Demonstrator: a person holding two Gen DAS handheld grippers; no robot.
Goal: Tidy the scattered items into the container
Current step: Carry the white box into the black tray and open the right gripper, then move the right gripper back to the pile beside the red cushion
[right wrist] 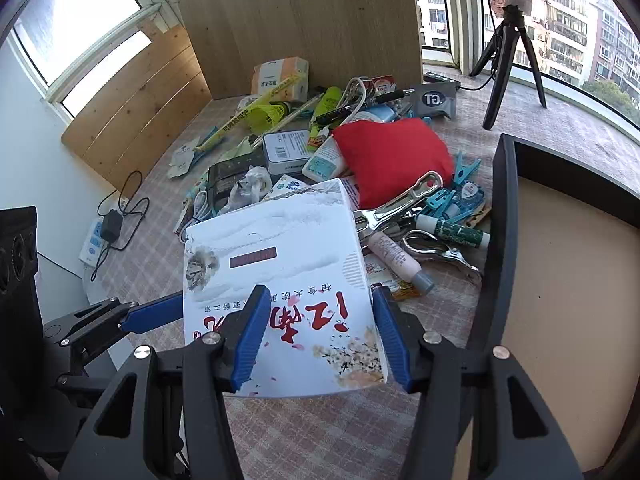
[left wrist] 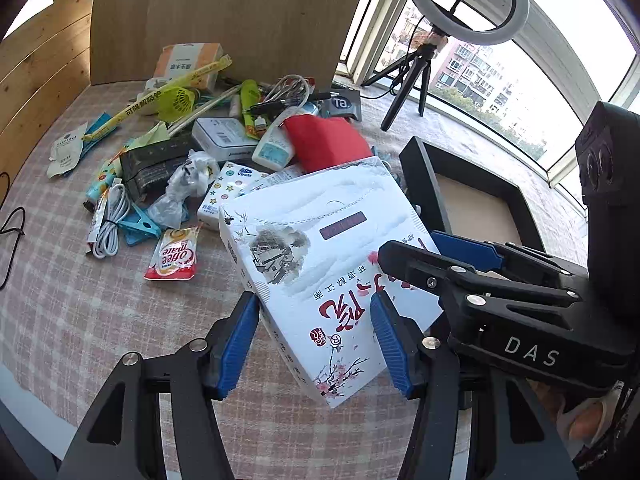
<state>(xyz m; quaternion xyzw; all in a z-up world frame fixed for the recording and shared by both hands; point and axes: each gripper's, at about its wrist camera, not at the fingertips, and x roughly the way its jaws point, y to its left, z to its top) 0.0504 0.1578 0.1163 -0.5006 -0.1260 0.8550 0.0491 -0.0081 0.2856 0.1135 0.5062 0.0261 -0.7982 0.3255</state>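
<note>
Holding white box (left wrist: 320,264) up over the checked table (left wrist: 80,312) | left gripper (left wrist: 316,340) and right gripper (right wrist: 320,336) both squeeze it | black container (right wrist: 560,280) just beside, only bare tan floor shows inside | messy pile behind

The white printed box (right wrist: 280,264) covers most of the star-patterned tissue pack (left wrist: 224,196) and the near edge of the red cloth pouch (right wrist: 392,160). The black container (right wrist: 568,280) runs off the right wrist view's right edge, so its far wall goes unseen. The ring light (left wrist: 464,4) is cropped at the top. Print on the small packets in the pile is too small to read.
</note>
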